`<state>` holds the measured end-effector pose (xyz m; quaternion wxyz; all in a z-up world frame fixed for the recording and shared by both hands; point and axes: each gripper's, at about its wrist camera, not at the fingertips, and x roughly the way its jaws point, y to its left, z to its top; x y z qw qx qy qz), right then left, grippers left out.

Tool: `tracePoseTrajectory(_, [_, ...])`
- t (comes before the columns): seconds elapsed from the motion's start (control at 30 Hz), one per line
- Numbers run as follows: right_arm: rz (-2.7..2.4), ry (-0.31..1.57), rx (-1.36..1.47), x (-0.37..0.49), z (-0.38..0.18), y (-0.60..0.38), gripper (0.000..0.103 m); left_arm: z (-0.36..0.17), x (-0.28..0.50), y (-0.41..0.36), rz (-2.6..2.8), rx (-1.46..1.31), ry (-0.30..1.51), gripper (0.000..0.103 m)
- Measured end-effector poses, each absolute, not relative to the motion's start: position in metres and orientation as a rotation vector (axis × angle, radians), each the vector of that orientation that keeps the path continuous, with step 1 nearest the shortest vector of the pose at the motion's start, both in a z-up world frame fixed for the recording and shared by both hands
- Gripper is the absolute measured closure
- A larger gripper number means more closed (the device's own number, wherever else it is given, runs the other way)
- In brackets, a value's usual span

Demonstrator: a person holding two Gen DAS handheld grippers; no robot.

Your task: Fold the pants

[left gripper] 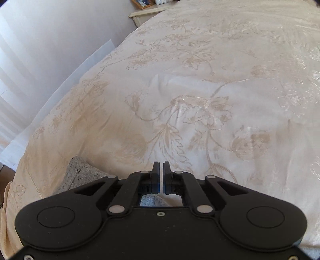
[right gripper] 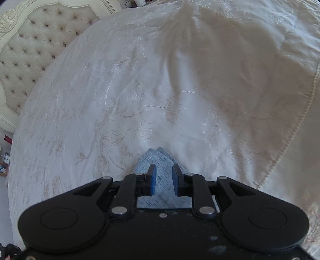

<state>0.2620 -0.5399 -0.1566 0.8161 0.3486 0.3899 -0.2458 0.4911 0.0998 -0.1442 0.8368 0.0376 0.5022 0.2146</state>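
The pants are grey knit fabric. In the left wrist view a fold of the pants [left gripper: 80, 174] lies on the bed at the lower left, and more grey shows under the gripper's body. My left gripper [left gripper: 161, 163] is shut, pad against pad, with only a thin slit of bedspread showing and nothing seen between the tips. In the right wrist view a pointed corner of the pants [right gripper: 158, 156] lies flat on the bedspread. My right gripper [right gripper: 164, 167] is open just above it, its blue-padded fingers [right gripper: 153, 181] standing apart either side of the cloth without pressing on it.
A cream floral bedspread [left gripper: 200, 90] covers the whole bed. Its corded edge [right gripper: 290, 140] runs down the right. A tufted headboard [right gripper: 36, 40] stands at the upper left. A pale wall [left gripper: 40, 50] and a nightstand [left gripper: 144, 15] lie beyond the bed.
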Motion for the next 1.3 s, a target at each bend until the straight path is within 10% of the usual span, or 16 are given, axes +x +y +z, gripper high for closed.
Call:
tracePoseTrajectory(0.53, [-0.562, 0.872, 0.866, 0.23, -0.2, -0.544, 0.083, -0.128, 0.362, -0.01, 0.038, 0.135, 1.186, 0.087])
tracePoseTrajectory(0.6, [-0.548, 0.87, 0.849, 0.233, -0.196, -0.54, 0.1, -0.127, 0.355, -0.013, 0.031, 0.142, 1.192, 0.087])
tracePoseTrajectory(0.8, [-0.642, 0.9, 0.737, 0.222, -0.179, -0.538, 0.101, -0.126, 0.349, -0.012, 0.029, 0.2, 1.198, 0.087])
tracePoseTrajectory(1.03, [-0.352, 0.879, 0.615, 0.25, -0.15, -0.495, 0.076, -0.125, 0.364, -0.008, 0.031, 0.281, 1.155, 0.087])
tracePoseTrajectory(1.3, [0.013, 0.954, 0.459, 0.326, -0.151, -0.382, 0.073, -0.129, 0.386, 0.01, -0.007, 0.285, 1.15, 0.086])
